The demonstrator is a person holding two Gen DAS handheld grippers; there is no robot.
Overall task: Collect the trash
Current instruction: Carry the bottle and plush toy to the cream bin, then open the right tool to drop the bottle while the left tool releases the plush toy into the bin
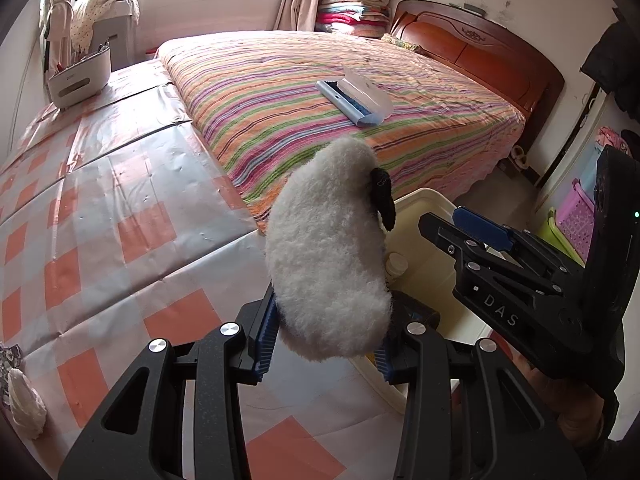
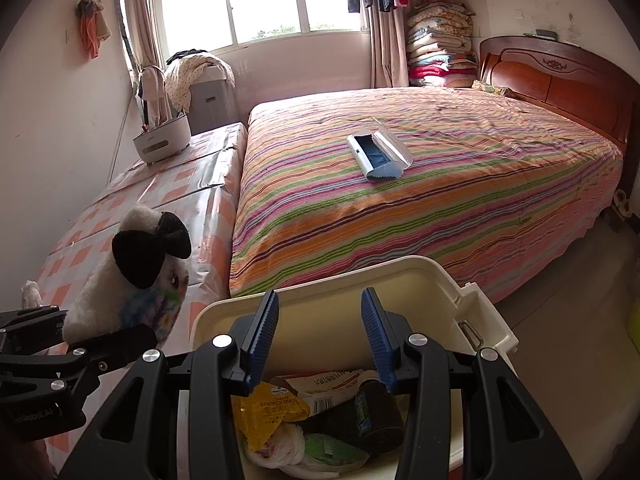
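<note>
My left gripper (image 1: 326, 338) is shut on a white fluffy plush toy (image 1: 326, 248) with a black bow (image 1: 384, 196), held upright just left of a cream bin (image 1: 430, 208). In the right wrist view the toy (image 2: 132, 280) with its bow (image 2: 150, 246) sits in the left gripper (image 2: 116, 340) at the left. My right gripper (image 2: 320, 340) is open and empty, above the bin (image 2: 440, 280). Inside lie a yellow cracker wrapper (image 2: 272, 408), a dark bottle (image 2: 376, 412), plastic bags (image 2: 288, 448) and a white packet (image 2: 328, 384). The right gripper (image 1: 476, 236) also shows over the bin in the left wrist view.
A striped bed (image 2: 420, 192) with a wooden headboard (image 2: 560, 76) carries a blue and clear lint brush (image 2: 378, 154). A checkered plastic-covered surface (image 1: 100, 200) lies left of it, with a white holder (image 1: 80, 76) at its far end and crumpled tissue (image 1: 24, 404) near me. Coloured baskets (image 1: 576, 216) stand right.
</note>
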